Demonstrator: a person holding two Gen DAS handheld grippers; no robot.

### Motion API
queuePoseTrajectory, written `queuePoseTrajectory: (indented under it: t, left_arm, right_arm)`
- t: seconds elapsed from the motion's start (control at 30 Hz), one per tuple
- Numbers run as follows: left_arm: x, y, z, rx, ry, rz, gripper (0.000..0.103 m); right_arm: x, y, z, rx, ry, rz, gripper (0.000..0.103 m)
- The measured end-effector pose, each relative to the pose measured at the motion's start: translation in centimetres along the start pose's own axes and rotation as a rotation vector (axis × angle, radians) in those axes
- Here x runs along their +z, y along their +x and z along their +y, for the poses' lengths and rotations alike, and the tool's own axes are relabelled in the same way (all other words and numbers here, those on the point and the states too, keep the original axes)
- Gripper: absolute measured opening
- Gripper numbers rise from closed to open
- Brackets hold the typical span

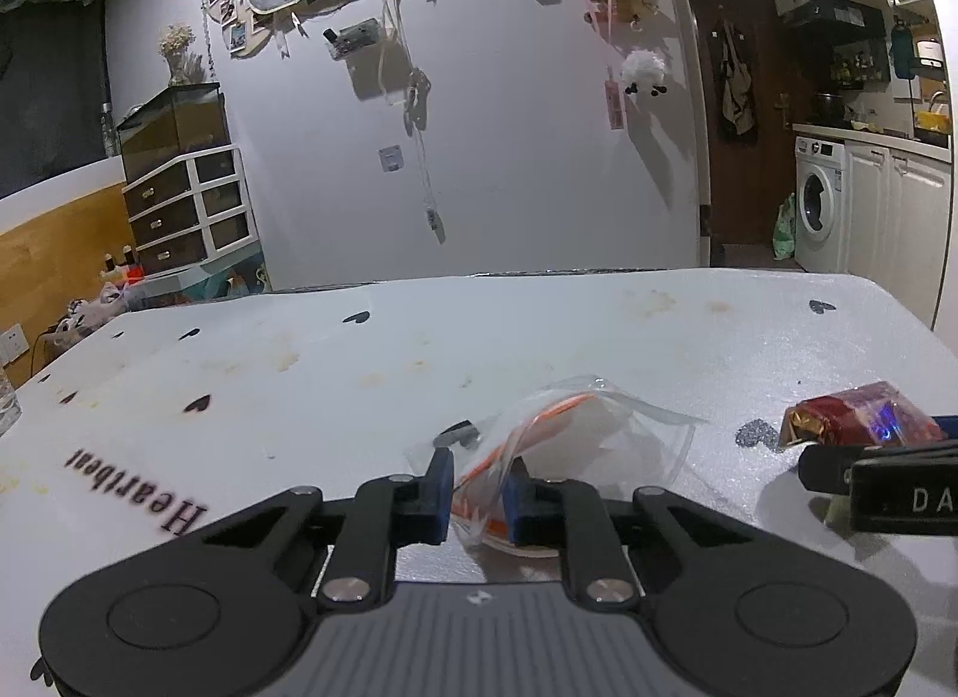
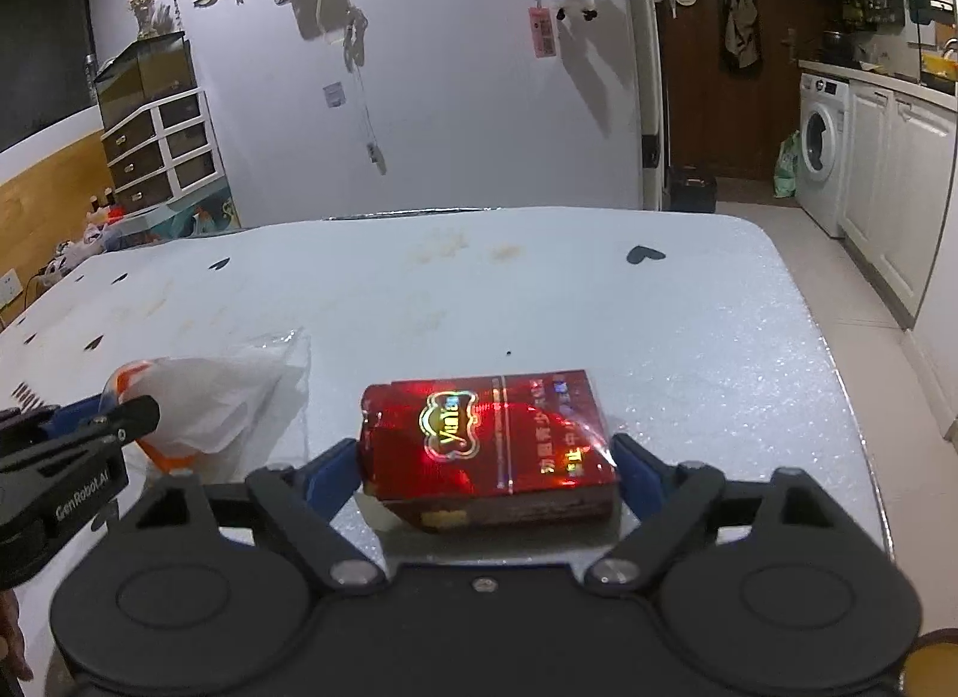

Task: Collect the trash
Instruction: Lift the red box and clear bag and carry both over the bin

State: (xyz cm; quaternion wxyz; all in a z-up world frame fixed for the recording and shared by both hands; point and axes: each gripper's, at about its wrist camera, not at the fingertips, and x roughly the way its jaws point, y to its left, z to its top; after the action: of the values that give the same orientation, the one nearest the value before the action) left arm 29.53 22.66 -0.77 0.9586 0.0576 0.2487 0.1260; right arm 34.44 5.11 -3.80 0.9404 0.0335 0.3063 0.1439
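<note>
- The desk (image 2: pixel 658 338), white with black hearts, carries both pieces of trash; no bin shows in either view, so I judge that collection has only begun.
- The red box (image 2: pixel 488 445) lies between the spread right gripper (image 2: pixel 488 472), not yet clearly gripped; only the right view shows this.
- The left gripper (image 1: pixel 479 502) pinches the clear plastic wrapper (image 1: pixel 557 445), plainest in the left view.

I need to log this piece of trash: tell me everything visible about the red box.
The red cigarette pack is a glossy box in clear film with a holographic gold logo and gold print. It lies flat, face up, on the white table, torn open at its left end, between the right claw's blue fingers, which stand at its two ends.
</note>
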Motion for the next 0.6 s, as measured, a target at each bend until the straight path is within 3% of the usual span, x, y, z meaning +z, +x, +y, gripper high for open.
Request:
queuePoseTrajectory:
  t: [0.27,0.6]
  left_arm:
    - [-0.3,-1.0,-0.6,-0.018,0.005,0.013,0.014]
    - [-1.7,-3.8,-1.6,-0.015,-0.024,0.009,0.014]
  right_arm:
    - [-0.3,-0.8,-0.4,0.038,-0.002,-0.005,0.082]
    - [-1.8,-3.6,-1.2,0.026,-0.045,0.007,0.081]
